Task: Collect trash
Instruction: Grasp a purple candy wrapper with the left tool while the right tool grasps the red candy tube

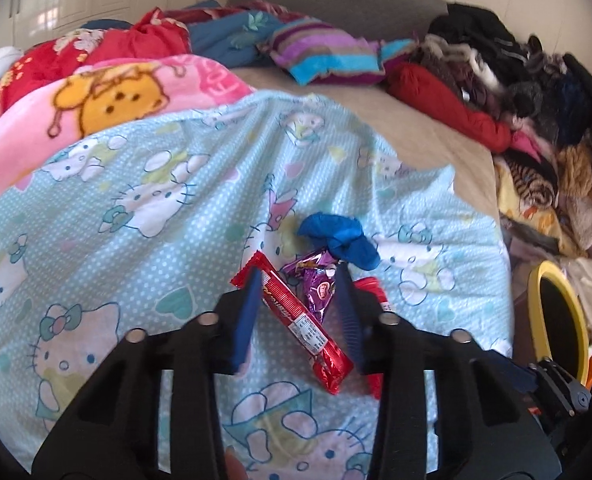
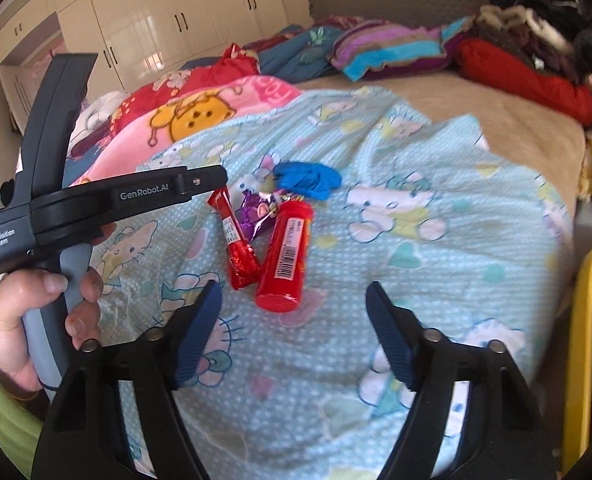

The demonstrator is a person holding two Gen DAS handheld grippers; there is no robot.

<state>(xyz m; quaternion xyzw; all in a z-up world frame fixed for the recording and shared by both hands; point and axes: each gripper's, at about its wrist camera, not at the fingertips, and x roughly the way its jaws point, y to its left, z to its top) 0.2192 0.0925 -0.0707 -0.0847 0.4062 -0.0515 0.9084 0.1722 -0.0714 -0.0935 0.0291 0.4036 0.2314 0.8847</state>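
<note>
Left gripper is down over the trash cluster on the pale blue cat-print blanket, jaws part-way in and straddling the long red foil snack wrapper and the crumpled purple foil wrapper. Pads don't look pressed on either yet, so I read it as not gripping.

Right gripper is open and empty, just short of the red plastic cylindrical tube with a barcode label.

Crumpled blue plastic glove lies just beyond the two wrappers, touching the purple one.

Risks:
- Left jaws bracket two wrappers at once. Closing here could catch one by an edge and drop it on the lift, or pinch both loosely.
- Foil is slick and flat, and the blanket is soft. Pads could grab a fold of fabric along with the wrapper and drag the bedding.
- The tube lies on its side right against the red wrapper. A nudge from either gripper could roll it away or push it into the left one's path.
- Both tools work the same small cluster, so collision is likely if they close in together.

Containers: a yellow-rimmed bin with a dark inside stands off the bed's edge on the right. Contents not visible from either view, so can't tell if it holds anything.
</note>
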